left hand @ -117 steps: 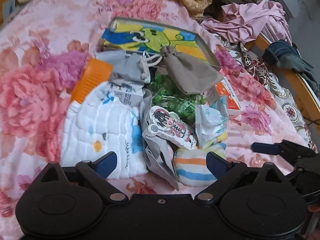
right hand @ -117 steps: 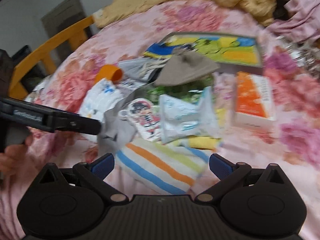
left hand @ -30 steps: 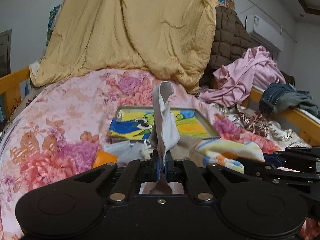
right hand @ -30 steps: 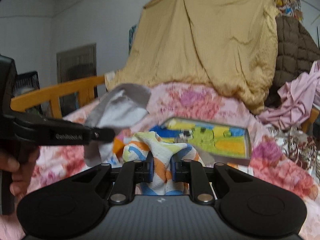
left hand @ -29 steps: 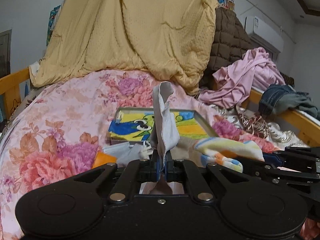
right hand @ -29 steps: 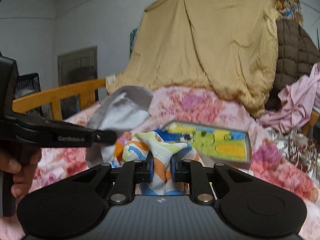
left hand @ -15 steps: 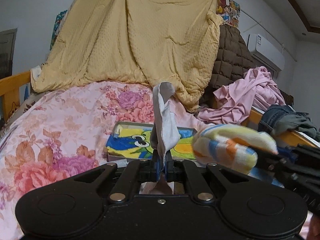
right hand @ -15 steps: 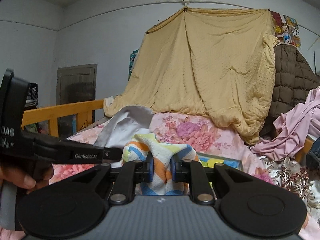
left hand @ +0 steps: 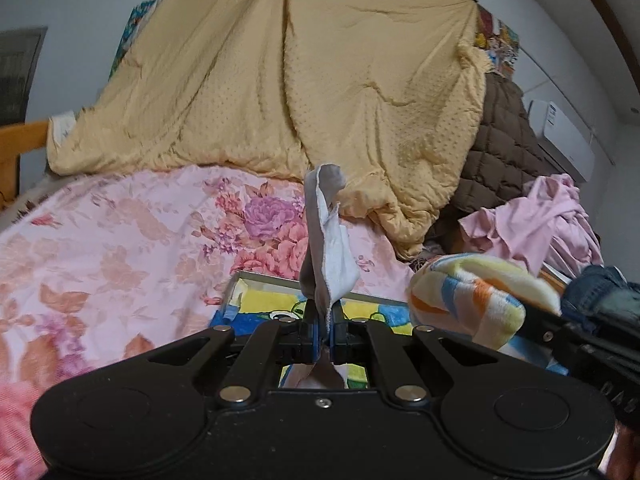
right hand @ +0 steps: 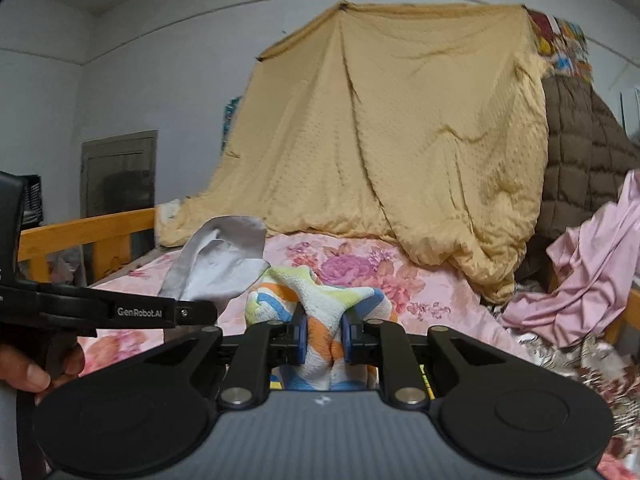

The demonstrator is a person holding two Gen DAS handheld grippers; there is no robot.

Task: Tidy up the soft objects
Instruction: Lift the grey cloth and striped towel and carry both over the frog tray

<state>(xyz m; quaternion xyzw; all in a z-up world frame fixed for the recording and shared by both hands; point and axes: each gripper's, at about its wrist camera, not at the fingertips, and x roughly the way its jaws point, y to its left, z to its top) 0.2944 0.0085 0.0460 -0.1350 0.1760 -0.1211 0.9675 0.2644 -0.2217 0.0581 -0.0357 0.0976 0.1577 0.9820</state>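
My left gripper (left hand: 325,334) is shut on a grey cloth (left hand: 326,248) that stands up from between its fingers, held high above the bed. The cloth also shows in the right wrist view (right hand: 218,264), with the left gripper (right hand: 196,314) at the left. My right gripper (right hand: 323,338) is shut on a striped plush towel (right hand: 320,308) in white, orange, blue and yellow. The towel shows at the right of the left wrist view (left hand: 468,298). Both are lifted clear of the pile, which is mostly hidden below.
A colourful cartoon picture board (left hand: 272,306) lies on the pink floral bedspread (left hand: 120,232) below. A yellow blanket (left hand: 300,80) hangs behind. A brown quilt (left hand: 500,148), pink clothes (left hand: 536,224) and jeans (left hand: 600,292) lie at right. A wooden bed rail (right hand: 80,232) runs at left.
Both grippers have risen and tilted up with their cloths; the pile on the bed has dropped out of view. The striped towel has moved up and closer at the right of the left view.
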